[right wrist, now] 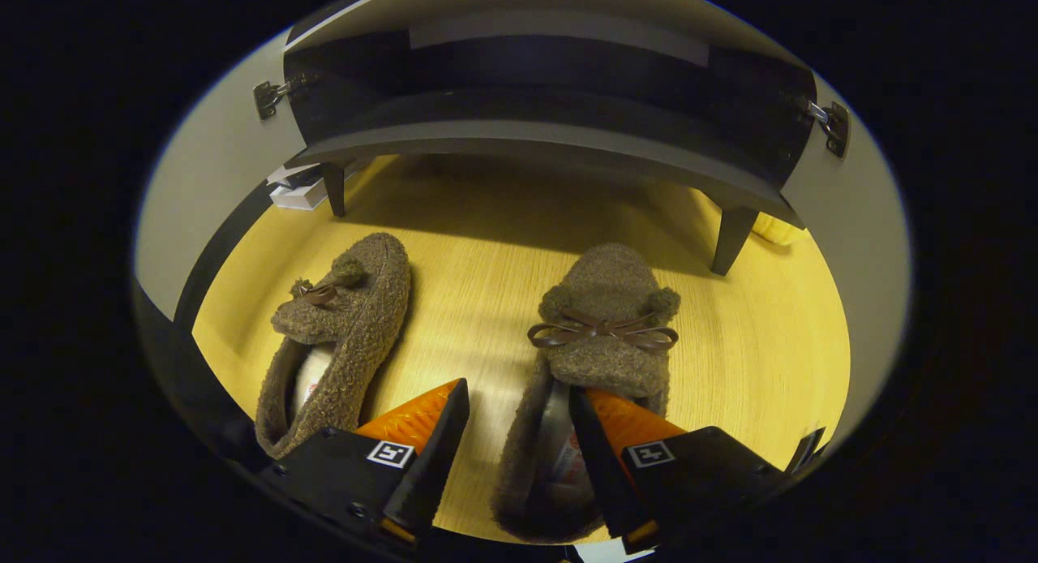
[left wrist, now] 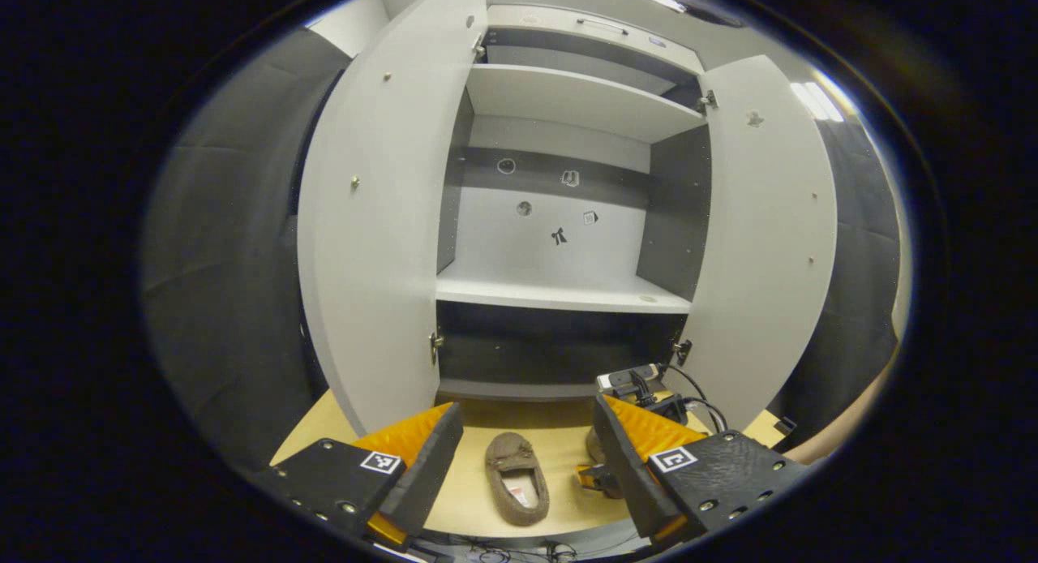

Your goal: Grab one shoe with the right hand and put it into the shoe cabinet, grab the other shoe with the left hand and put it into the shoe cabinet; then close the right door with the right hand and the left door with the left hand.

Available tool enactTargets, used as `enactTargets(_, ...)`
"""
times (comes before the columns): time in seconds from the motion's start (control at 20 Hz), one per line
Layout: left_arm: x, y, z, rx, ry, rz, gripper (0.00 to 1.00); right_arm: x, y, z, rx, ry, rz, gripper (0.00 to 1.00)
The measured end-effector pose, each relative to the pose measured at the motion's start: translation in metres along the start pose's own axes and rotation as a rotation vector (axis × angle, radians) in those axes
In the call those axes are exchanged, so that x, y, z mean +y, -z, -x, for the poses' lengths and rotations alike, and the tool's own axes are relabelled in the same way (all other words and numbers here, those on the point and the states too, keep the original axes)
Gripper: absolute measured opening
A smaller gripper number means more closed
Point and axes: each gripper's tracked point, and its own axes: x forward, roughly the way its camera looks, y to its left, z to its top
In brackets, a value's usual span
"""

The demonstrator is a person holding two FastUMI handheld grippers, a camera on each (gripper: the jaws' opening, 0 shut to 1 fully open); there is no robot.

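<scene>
Two brown fuzzy slippers with bows lie on the wooden floor in front of the shoe cabinet (right wrist: 527, 133). In the right gripper view my right gripper (right wrist: 519, 397) is open over the right slipper (right wrist: 604, 320). One finger reaches into its opening and the other stands outside its left wall. The left slipper (right wrist: 340, 336) lies apart, a little tilted. In the left gripper view my left gripper (left wrist: 527, 409) is open and held high, facing the cabinet (left wrist: 559, 291). One slipper (left wrist: 516, 474) shows below, between its fingers. The right gripper (left wrist: 641, 384) hangs low by the second slipper, mostly hidden.
Both cabinet doors stand wide open, the left door (left wrist: 373, 222) and the right door (left wrist: 770, 222). Bare white shelves sit inside. The cabinet rests on short dark legs (right wrist: 730, 238). A small white box (right wrist: 296, 194) lies by the left leg. A forearm (left wrist: 835, 433) enters at right.
</scene>
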Motion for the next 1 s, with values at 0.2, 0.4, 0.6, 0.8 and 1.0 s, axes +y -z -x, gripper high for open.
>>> enactTargets(0.2, -0.003, 0.000, -0.007, 0.002, 0.003, -0.001, 0.94, -0.011, -0.003, -0.014, 0.010, 0.056, 0.049, 0.58)
enactTargets(0.4, -0.009, -0.004, -0.011, -0.009, 0.012, -0.009, 0.94, -0.017, -0.006, -0.017, -0.013, 0.105, 0.156, 0.43)
enactTargets(0.6, -0.015, -0.014, -0.014, -0.031, 0.026, -0.016, 0.94, -0.017, -0.004, -0.014, 0.023, 0.102, 0.126, 0.12)
enactTargets(0.8, -0.014, -0.015, -0.016, -0.038, 0.035, -0.014, 0.94, -0.022, -0.004, -0.009, 0.059, 0.012, 0.011, 0.05)
enactTargets(1.0, -0.010, -0.020, -0.016, -0.052, 0.044, -0.024, 0.94, -0.027, -0.011, 0.010, 0.034, 0.011, -0.030, 0.05)
